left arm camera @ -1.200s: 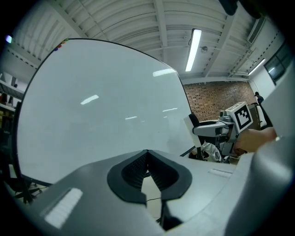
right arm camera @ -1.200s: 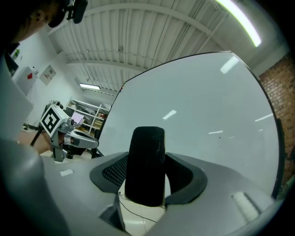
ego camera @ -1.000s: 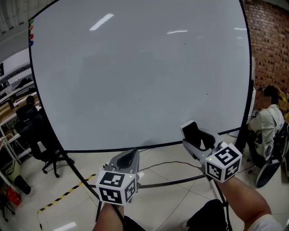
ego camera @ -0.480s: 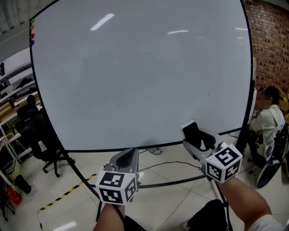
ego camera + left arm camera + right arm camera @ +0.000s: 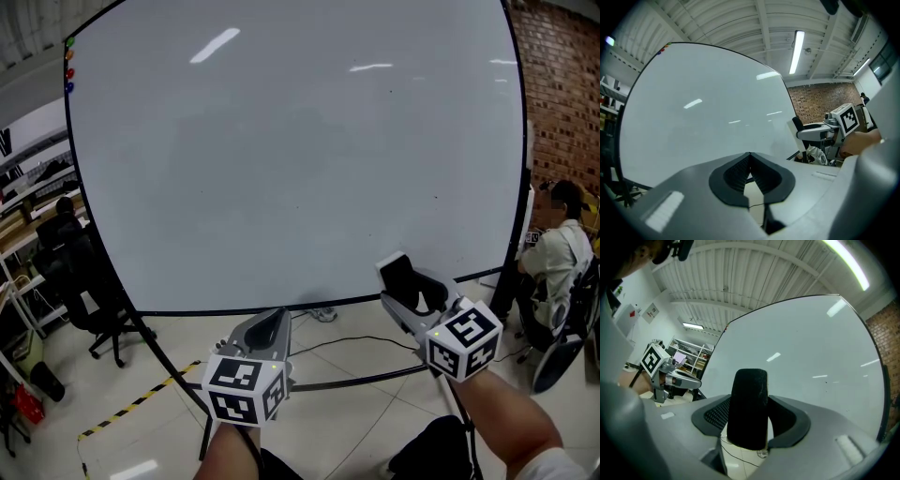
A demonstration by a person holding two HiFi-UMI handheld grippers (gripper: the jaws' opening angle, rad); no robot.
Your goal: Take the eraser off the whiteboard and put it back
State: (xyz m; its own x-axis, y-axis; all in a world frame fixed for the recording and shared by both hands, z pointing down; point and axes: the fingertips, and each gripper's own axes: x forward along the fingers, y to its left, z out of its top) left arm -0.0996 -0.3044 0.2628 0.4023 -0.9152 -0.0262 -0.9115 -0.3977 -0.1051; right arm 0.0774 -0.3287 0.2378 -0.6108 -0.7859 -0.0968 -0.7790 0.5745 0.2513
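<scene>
**Eraser in the right jaws at the whiteboard's lower right; left jaws closed and empty**

**Head view.** The whiteboard (image 5: 291,159) fills most of the frame and its face is blank. Coloured magnets (image 5: 68,66) sit at its top left corner. The right gripper (image 5: 405,284) is raised before the board's lower right part. Its jaws clamp the eraser (image 5: 396,274), a dark block with a pale back, which stands upright. I cannot tell whether the eraser touches the board. The left gripper (image 5: 267,325) is lower, below the board's bottom edge, and carries nothing. A cable (image 5: 352,339) and a strip of hazard tape (image 5: 131,405) lie on the floor beneath. A seated person (image 5: 555,248) is at the right, before a brick wall (image 5: 561,84). An office chair (image 5: 89,300) stands at the left.

**Left gripper view.** The left gripper (image 5: 750,161) has its jaws closed, tips meeting, with nothing between them. It points level, towards the whiteboard (image 5: 703,108). The right gripper (image 5: 810,133) shows at the right, with the eraser (image 5: 797,124) at its tip beside the board's edge.

**Right gripper view.** The right gripper (image 5: 750,425) has its jaws set wide, with both pads pressed on the black eraser (image 5: 749,404). The eraser stands upright between them. The whiteboard (image 5: 811,362) lies ahead. The left gripper (image 5: 689,379) shows at the left, well apart, with shelves (image 5: 689,352) behind it.
</scene>
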